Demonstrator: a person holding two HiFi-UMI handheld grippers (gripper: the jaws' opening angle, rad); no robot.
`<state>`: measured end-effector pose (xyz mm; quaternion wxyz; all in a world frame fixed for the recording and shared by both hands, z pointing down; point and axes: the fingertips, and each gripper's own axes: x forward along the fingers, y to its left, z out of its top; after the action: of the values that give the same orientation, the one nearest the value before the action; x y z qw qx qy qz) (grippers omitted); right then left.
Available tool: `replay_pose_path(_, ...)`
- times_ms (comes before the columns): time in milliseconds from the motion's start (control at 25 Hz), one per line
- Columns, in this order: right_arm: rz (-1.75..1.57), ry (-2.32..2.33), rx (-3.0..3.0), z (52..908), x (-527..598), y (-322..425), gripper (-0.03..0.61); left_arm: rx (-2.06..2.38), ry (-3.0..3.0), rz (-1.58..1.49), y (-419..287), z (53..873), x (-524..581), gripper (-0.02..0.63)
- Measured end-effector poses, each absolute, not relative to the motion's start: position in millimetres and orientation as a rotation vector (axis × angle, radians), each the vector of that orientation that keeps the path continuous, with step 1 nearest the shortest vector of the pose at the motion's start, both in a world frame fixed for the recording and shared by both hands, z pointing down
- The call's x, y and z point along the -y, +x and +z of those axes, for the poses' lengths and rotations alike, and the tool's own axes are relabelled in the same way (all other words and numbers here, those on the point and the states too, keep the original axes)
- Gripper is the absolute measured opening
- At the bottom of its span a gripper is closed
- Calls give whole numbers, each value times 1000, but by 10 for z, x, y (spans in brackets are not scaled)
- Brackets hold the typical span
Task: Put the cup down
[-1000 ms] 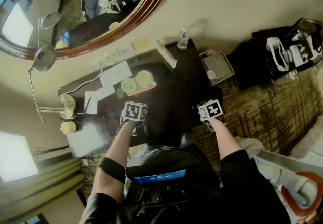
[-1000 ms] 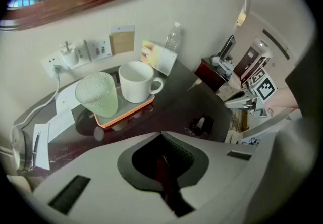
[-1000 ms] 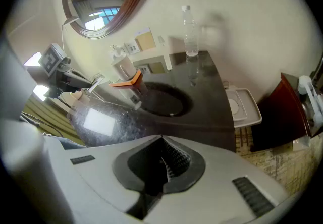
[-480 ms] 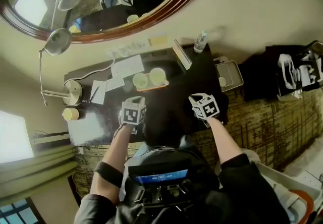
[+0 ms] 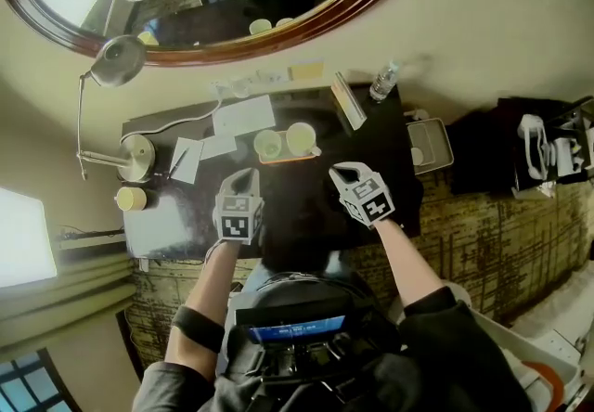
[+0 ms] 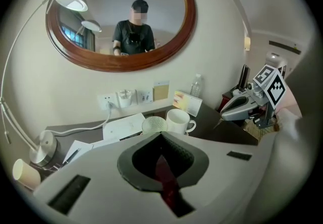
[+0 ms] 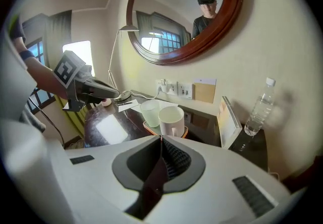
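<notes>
Left gripper [image 5: 248,175] and right gripper [image 5: 338,172] rose; cup [image 5: 301,137] stands beyond their closed jaws.

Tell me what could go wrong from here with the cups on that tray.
1. The white mug and frosted glass stand close together on the small orange tray; reaching for one could knock the other over.
2. The left gripper and right gripper are both shut and empty; approaching without opening would likely shove a cup rather than grip it.
</notes>
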<state>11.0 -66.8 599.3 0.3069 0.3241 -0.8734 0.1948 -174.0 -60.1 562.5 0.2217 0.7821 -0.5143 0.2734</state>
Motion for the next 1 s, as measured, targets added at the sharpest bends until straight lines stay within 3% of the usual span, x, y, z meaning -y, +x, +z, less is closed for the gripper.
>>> replay_pose_path(160, 408, 862, 2325, 5968, 802, -33, 63, 1440, 2148, 733, -1824, 5626, 608, 0)
replay_pose_path(240, 399, 867, 2327, 5987, 878, -79, 156, 1459, 2147, 736, -1885, 5653, 618, 0)
replay_pose_path(320, 387, 881, 2328, 6010, 987, -114, 206, 1476, 2148, 737, -1933, 5664, 632, 0)
replay_pose_path(440, 390, 873, 2324, 6098, 1136, -193, 388, 1479, 2150, 728, -1939, 5635, 644, 0)
replay_pose_path(520, 368, 853, 2331, 6149, 1242, -273, 446, 1482, 2151, 729, -1934, 5632, 655, 0)
replay_pose_path(680, 356, 798, 2319, 6360, 1396, -397, 492, 1486, 2148, 720, -1884, 5621, 664, 0)
replay_pose_path(1000, 327, 716, 2312, 6689, 1623, -654, 503, 1484, 2115, 700, -1871, 5785, 669, 0)
